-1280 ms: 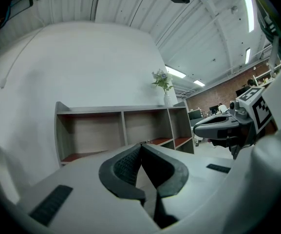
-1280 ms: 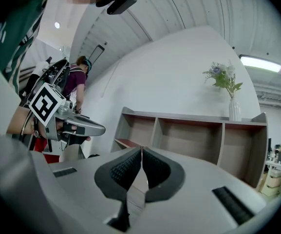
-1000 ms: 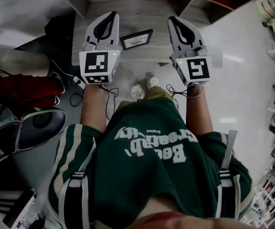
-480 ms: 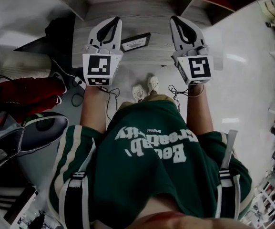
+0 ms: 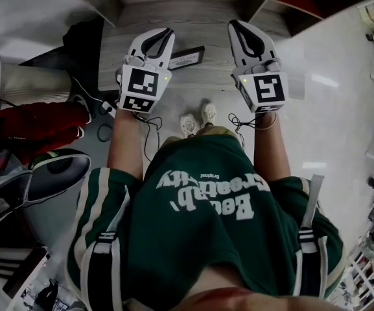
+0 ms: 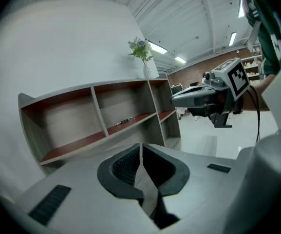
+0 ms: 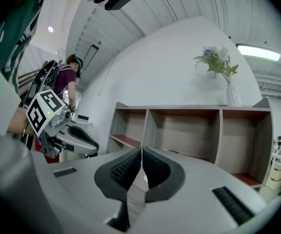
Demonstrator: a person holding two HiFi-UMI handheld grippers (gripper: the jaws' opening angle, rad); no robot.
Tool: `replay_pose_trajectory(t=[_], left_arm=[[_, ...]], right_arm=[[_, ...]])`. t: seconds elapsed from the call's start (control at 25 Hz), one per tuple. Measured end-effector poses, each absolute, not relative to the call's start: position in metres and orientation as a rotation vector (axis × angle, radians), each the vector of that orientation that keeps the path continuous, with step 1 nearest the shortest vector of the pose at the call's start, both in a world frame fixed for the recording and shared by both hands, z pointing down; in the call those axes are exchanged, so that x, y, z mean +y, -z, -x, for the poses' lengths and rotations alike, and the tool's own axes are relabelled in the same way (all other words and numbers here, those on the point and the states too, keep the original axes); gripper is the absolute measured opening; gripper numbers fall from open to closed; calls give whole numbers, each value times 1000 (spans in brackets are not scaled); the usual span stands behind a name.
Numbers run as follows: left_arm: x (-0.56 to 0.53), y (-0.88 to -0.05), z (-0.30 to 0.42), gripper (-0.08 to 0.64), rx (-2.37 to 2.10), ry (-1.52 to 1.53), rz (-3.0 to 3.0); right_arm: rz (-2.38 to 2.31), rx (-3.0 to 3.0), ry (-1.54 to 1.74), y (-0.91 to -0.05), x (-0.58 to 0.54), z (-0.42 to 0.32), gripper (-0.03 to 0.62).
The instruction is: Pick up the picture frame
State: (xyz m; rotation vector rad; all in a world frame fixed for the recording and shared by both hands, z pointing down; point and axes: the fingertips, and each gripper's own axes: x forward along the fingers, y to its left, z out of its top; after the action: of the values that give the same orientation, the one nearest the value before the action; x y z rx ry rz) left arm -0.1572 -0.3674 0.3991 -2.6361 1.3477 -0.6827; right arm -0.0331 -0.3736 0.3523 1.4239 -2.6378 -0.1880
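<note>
The picture frame (image 5: 188,57), dark-edged with a pale printed face, lies flat on the grey wooden shelf surface (image 5: 199,18) ahead of me. My left gripper (image 5: 166,34) hovers at the frame's left end, tilted rightward. Its jaws are almost together with nothing between them and are just starting to part. My right gripper (image 5: 235,26) stands to the right of the frame, apart from it, shut and empty. In the left gripper view the left gripper (image 6: 140,146) faces the shelf unit (image 6: 96,121), and the right gripper (image 6: 179,99) shows at the right. The right gripper (image 7: 141,151) faces the same shelves.
A vase of flowers (image 7: 232,94) stands on top of the shelf unit. A red bag (image 5: 37,118), a dark seat (image 5: 57,173) and cables (image 5: 105,112) crowd the floor at left. White floor (image 5: 329,109) lies at right. Another person (image 7: 71,77) stands far off.
My left gripper has swung right and forward toward the frame's left end and rolled, its marker cube now tilted. The right gripper has shifted only slightly.
</note>
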Motion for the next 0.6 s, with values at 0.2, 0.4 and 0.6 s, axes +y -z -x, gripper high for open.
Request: replay_pose_trajectory(t=[0.2, 0.4, 0.6], left_arm=[[-367, -425, 152, 86, 1236, 814, 2726], [-364, -451, 143, 89, 1094, 966, 2758], [-359, -475, 135, 91, 903, 1155, 2753]], right_arm=[[-1405, -2676, 228, -353, -378, 34, 34], [-1402, -2670, 213, -356, -382, 29, 34], [-1398, -2665, 202, -358, -384, 26, 34]])
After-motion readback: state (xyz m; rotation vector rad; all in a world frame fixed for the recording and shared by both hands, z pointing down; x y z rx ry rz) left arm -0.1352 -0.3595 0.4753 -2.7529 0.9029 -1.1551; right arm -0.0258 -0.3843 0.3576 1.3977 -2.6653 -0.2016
